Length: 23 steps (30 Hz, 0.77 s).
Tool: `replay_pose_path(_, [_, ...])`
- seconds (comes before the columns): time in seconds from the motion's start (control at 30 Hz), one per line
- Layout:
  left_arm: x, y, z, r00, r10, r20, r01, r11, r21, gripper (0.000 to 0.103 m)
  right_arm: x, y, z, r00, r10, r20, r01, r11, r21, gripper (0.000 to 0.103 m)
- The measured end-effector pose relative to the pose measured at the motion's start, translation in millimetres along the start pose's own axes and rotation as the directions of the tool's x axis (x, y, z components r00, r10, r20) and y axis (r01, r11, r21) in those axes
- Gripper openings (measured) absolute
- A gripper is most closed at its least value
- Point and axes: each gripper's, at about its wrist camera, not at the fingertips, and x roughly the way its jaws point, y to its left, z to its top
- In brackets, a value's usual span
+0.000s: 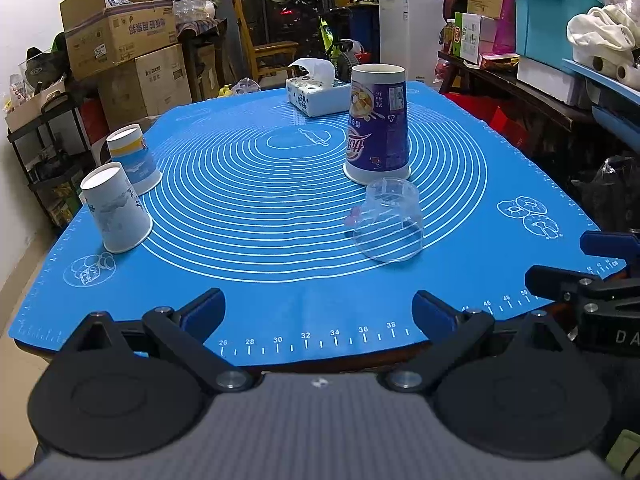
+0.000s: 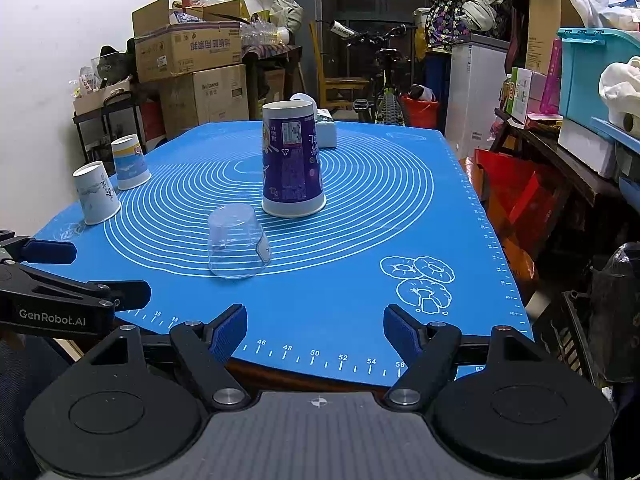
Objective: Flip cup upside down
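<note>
Four inverted cups (image 1: 389, 220), two grippers (image 1: 319, 312)

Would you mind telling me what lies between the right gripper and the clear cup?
Only bare blue mat lies between the right gripper and the clear cup, as the right wrist view shows.

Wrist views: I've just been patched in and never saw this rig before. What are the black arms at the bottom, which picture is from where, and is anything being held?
Each picture comes from a camera on a hand-held gripper, looking forward along its two blue-padded fingers. The left gripper and right gripper are both open and hold nothing. They hover at the near edge of a blue mat. On it, all mouth down: a clear plastic cup nearest, a tall purple cup just behind it, and two small paper cups at the left. A tissue box sits at the far end.
</note>
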Motion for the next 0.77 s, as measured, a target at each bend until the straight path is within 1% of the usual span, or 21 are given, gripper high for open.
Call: replay_pose_path(0.77, [0.6,2.2,-0.6,1.000,0.000,-0.010,0.000,1.000,-0.004,0.099,-0.4,-0.5,-0.5,1.000,0.001,-0.003,-0.001,1.000,0.006,0.080])
